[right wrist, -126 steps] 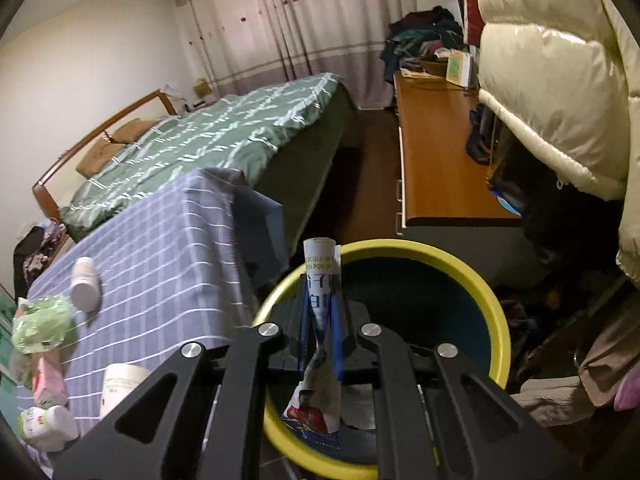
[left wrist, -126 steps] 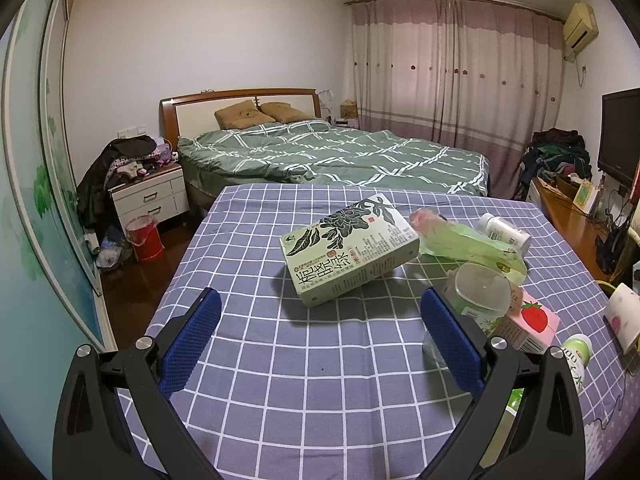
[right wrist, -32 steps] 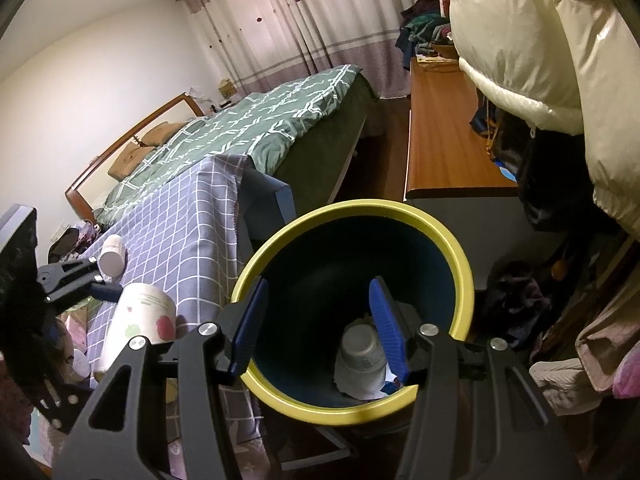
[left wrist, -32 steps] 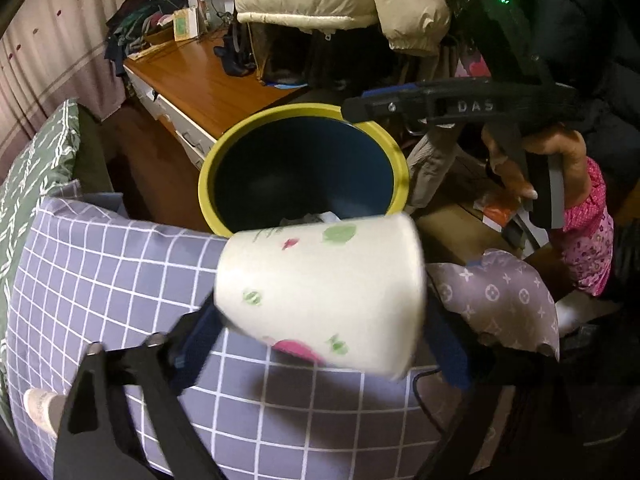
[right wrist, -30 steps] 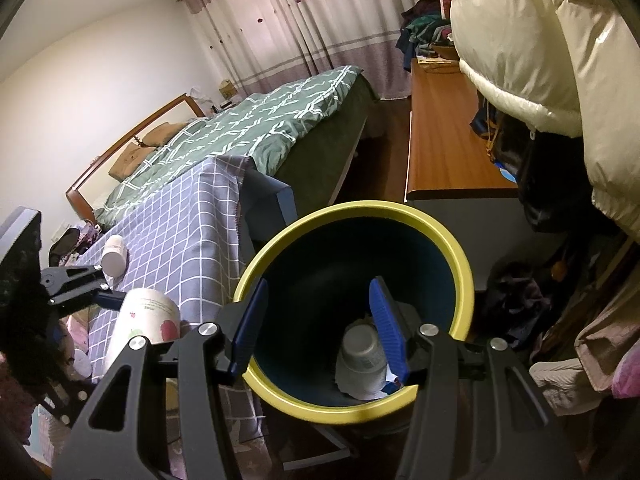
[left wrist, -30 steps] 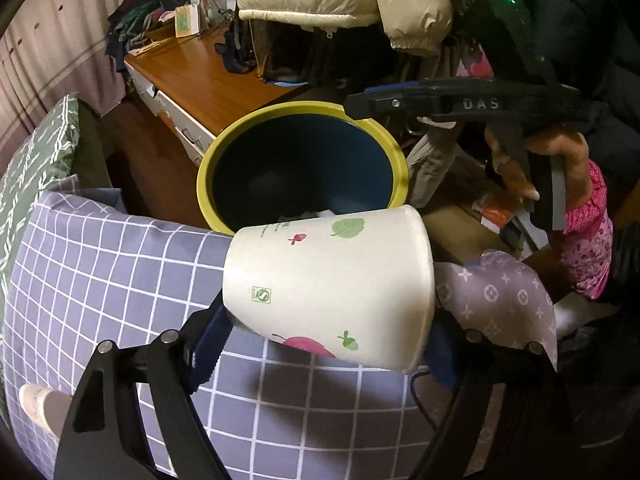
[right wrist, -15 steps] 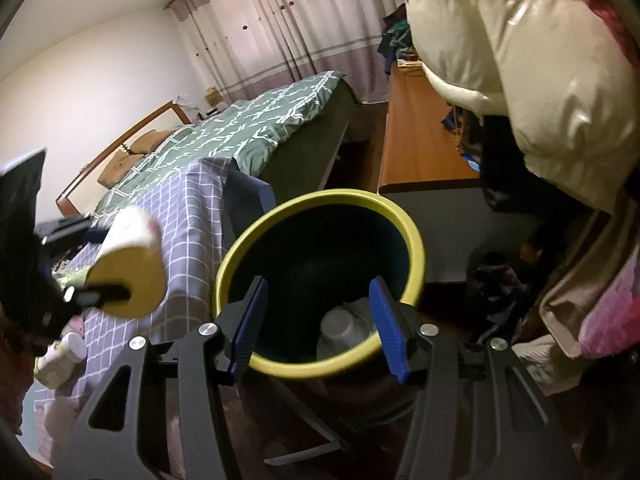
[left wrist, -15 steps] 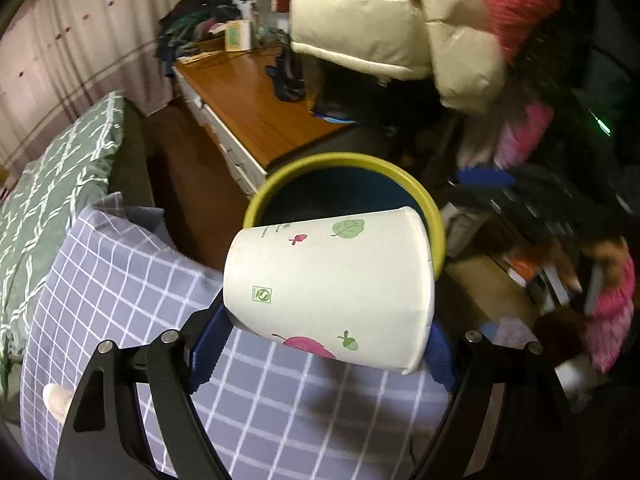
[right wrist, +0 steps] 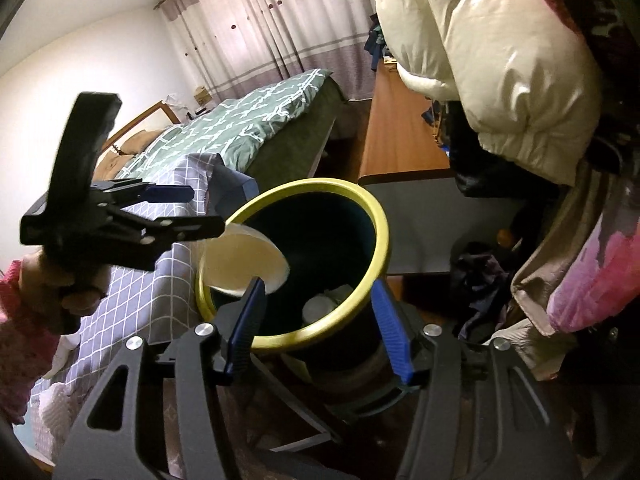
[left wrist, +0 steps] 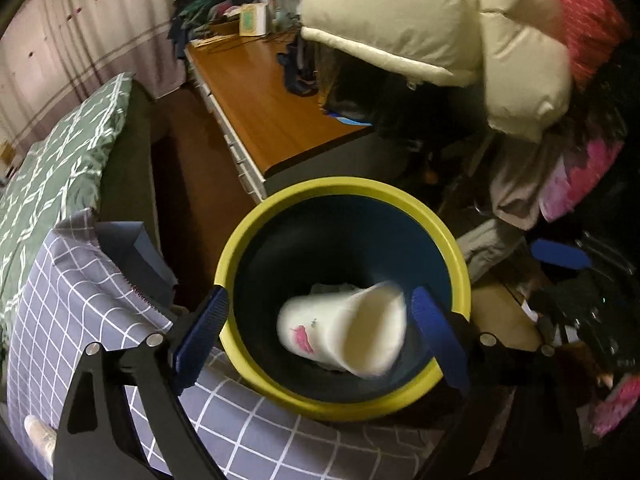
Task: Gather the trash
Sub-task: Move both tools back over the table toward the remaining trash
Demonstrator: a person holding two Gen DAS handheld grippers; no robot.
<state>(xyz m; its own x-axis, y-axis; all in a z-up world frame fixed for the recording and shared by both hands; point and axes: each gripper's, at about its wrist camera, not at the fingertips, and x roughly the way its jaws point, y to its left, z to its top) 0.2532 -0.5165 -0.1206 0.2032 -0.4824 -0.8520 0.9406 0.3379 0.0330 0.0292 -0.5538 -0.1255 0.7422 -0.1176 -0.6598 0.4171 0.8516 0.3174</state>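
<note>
A blue trash bin with a yellow rim (left wrist: 256, 236) stands beside the table with the checked purple cloth (left wrist: 52, 304). A white paper cup with pink print (left wrist: 340, 330) is blurred and falling into the bin, free of my left gripper (left wrist: 318, 322), which is open right above the bin. In the right wrist view the cup (right wrist: 240, 258) tips over the bin's rim (right wrist: 380, 224) under the left gripper (right wrist: 172, 210). My right gripper (right wrist: 320, 320) is open and empty, close to the bin's near side. Earlier trash (right wrist: 320, 306) lies at the bin's bottom.
A wooden desk (left wrist: 256, 100) stands behind the bin. Puffy cream jackets (left wrist: 420, 24) and clothes hang on the right. A green bed (right wrist: 248, 128) lies beyond the table. A white bottle (left wrist: 38, 434) lies on the cloth at the lower left.
My left gripper has moved over the bin and opened, letting go of the paper cup, which now drops into the bin. My right gripper has pulled back lower and stays open.
</note>
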